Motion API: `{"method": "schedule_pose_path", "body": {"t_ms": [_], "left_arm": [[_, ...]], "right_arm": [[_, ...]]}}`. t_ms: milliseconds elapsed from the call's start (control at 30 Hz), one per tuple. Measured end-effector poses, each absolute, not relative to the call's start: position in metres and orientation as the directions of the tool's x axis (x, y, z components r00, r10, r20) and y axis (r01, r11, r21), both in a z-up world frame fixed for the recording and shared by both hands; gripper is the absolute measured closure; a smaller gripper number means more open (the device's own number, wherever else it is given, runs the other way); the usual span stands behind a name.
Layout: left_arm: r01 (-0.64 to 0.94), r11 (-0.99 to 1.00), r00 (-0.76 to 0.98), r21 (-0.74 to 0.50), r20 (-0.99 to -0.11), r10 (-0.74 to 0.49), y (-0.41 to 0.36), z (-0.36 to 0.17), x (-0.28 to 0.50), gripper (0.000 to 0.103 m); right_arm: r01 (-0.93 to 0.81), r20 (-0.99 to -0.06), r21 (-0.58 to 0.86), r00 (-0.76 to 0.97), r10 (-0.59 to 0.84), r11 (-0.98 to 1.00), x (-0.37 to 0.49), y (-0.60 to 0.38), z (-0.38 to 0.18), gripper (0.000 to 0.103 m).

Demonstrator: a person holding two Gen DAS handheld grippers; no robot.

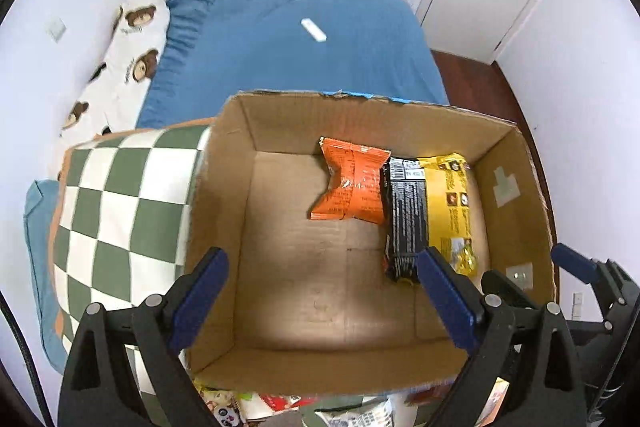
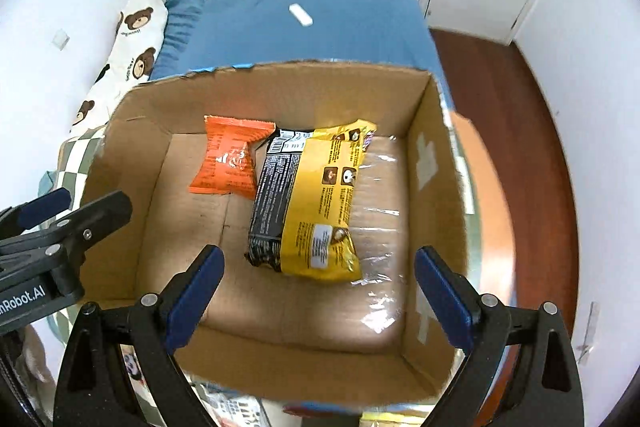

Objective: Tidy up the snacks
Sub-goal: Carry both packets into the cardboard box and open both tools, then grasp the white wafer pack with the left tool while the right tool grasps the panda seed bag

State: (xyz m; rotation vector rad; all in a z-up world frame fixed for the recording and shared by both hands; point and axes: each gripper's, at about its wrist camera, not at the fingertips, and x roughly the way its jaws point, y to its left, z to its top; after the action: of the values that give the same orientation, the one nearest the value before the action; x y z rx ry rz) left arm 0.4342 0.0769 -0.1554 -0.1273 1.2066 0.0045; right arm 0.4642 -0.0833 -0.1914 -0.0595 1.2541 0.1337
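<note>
An open cardboard box sits on the bed. Inside lie an orange snack packet and a yellow and black snack bag, side by side and touching. My left gripper is open and empty, held above the box's near side. My right gripper is open and empty, also above the box's near side. The right gripper's fingers show at the right of the left wrist view; the left gripper's fingers show at the left of the right wrist view.
More snack packets lie below the box's near wall, partly hidden. A green checked cushion lies left of the box. A blue bedsheet with a small white remote lies beyond. A bear-print pillow is at left.
</note>
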Motion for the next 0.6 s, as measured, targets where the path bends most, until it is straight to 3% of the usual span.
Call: {"method": "schedule_pose_path", "body": {"t_ms": [300, 600], "left_arm": [[-0.054, 0.995, 0.485, -0.084, -0.873, -0.048, 0.071, -0.106, 0.376, 0.006], [-0.077, 0.997, 0.555, -0.032, -0.832, 0.016, 0.073, -0.093, 0.316, 0.006]], "right_arm": [[-0.141, -0.896, 0.018, 0.438, 0.078, 0.99, 0.401, -0.088, -0.138, 0.005], [-0.163, -0.866, 0.127, 0.462, 0.19, 0.978, 0.349, -0.097, -0.122, 0.005]]}}
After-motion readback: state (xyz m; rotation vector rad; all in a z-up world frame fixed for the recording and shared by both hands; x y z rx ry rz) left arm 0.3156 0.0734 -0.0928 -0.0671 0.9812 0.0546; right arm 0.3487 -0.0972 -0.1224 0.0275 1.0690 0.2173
